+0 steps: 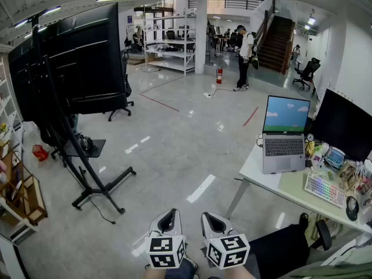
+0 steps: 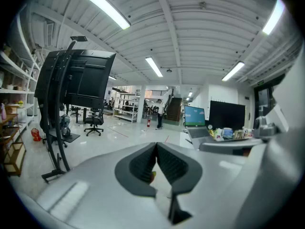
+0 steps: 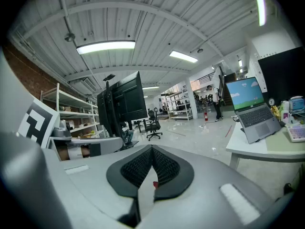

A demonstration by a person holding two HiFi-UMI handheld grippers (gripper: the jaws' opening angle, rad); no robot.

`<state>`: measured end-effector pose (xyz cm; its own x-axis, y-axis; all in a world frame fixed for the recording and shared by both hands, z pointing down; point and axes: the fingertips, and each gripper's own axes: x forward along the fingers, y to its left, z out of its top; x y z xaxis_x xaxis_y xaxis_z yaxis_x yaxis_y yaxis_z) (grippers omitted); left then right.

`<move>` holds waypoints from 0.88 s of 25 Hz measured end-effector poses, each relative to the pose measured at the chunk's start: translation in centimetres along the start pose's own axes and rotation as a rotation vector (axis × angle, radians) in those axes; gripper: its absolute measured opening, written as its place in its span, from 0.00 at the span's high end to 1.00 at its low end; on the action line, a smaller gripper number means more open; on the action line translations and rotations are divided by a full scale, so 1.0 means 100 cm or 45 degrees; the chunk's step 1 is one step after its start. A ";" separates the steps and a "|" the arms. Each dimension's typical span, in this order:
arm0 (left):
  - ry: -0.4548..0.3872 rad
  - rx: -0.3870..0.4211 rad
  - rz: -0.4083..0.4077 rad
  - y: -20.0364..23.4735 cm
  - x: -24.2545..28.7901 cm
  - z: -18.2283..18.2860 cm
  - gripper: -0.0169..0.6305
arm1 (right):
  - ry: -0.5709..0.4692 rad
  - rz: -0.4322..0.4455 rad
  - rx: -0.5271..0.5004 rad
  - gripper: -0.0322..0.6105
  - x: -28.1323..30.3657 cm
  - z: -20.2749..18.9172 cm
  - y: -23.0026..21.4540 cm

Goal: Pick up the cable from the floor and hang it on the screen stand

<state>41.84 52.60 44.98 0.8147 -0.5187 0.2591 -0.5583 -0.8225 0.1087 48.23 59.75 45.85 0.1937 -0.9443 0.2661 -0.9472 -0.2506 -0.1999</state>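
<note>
Floor (image 1: 174,144): one screen stand (image 1: 93,186), two claws (image 1: 169,216) (image 1: 213,218)

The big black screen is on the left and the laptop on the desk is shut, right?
No, the laptop on the desk is open, its display lit blue; the head view shows it. The big black screen is on the left, as you said.

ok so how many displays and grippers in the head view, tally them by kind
big screen on its stand: 1
laptop: 1
desk monitor: 1
grippers: 2, left gripper and right gripper
total: 5
</note>
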 end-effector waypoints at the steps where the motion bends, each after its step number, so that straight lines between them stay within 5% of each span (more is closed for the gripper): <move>1: -0.001 -0.008 0.014 0.007 0.002 0.000 0.96 | 0.013 0.020 -0.007 0.95 0.007 -0.001 0.005; 9: -0.007 -0.092 0.199 0.108 -0.007 -0.001 0.96 | 0.113 0.231 -0.086 0.95 0.080 -0.006 0.084; 22: -0.036 -0.211 0.621 0.415 -0.088 0.008 0.96 | 0.165 0.594 -0.201 0.95 0.268 -0.001 0.339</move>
<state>11.60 22.84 46.41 0.4558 -0.8410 0.2915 -0.8899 -0.4364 0.1326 21.33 25.94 46.28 -0.2833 -0.9112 0.2991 -0.9542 0.2366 -0.1830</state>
